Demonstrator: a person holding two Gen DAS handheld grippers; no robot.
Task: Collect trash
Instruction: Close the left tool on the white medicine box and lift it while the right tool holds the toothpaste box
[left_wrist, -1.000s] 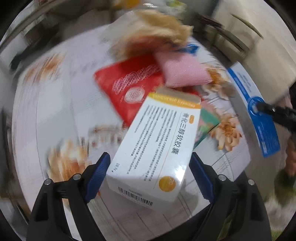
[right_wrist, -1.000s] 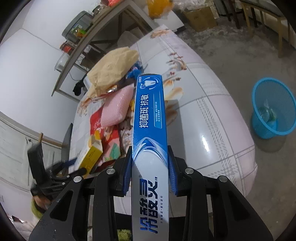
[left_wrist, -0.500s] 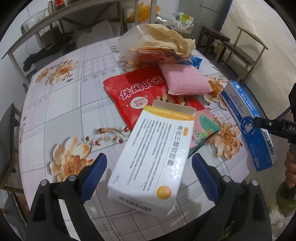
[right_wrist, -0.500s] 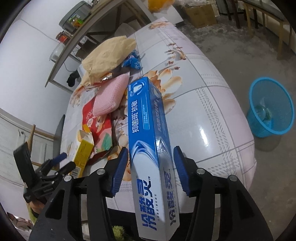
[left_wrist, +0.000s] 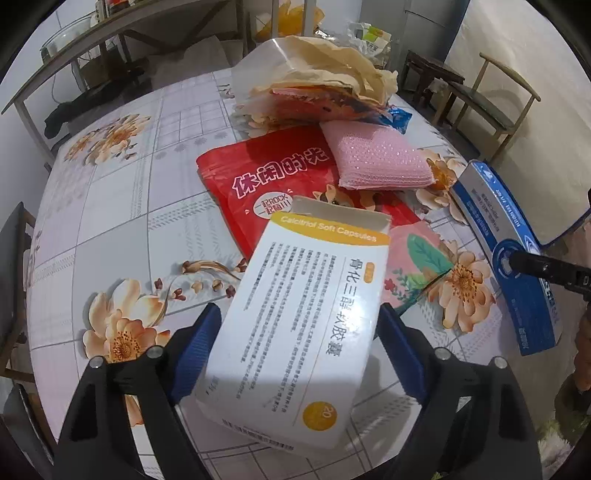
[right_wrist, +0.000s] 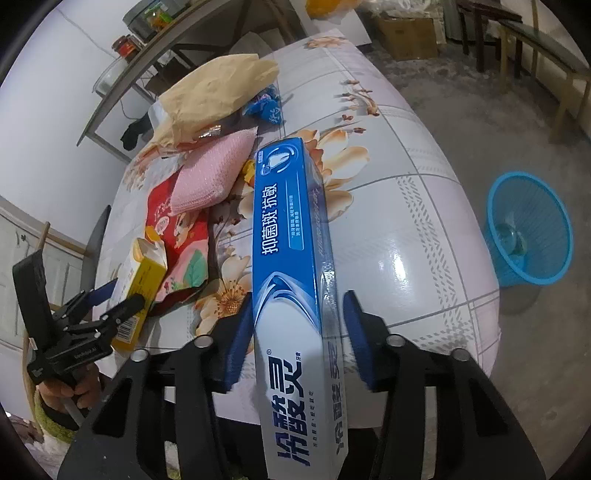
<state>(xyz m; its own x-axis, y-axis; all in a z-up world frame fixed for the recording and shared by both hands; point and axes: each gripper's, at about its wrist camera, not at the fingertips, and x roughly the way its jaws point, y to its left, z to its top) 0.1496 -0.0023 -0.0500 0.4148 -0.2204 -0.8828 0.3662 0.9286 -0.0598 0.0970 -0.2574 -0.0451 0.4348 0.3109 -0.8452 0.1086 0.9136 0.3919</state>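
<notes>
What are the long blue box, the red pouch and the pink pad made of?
The long blue box looks like glossy printed cardboard, with sharp folded edges. The red pouch seems to be shiny plastic film, creased and reflective. The pink pad appears soft, probably sponge wrapped in glittery mesh, though that is uncertain.

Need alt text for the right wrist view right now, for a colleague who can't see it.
A long blue toothpaste box stands between the right gripper's blue fingers, which have just been closing, a gap still showing on the right side. Beyond lie a flowered table strewn with packaging and a blue basket on the floor.
</notes>
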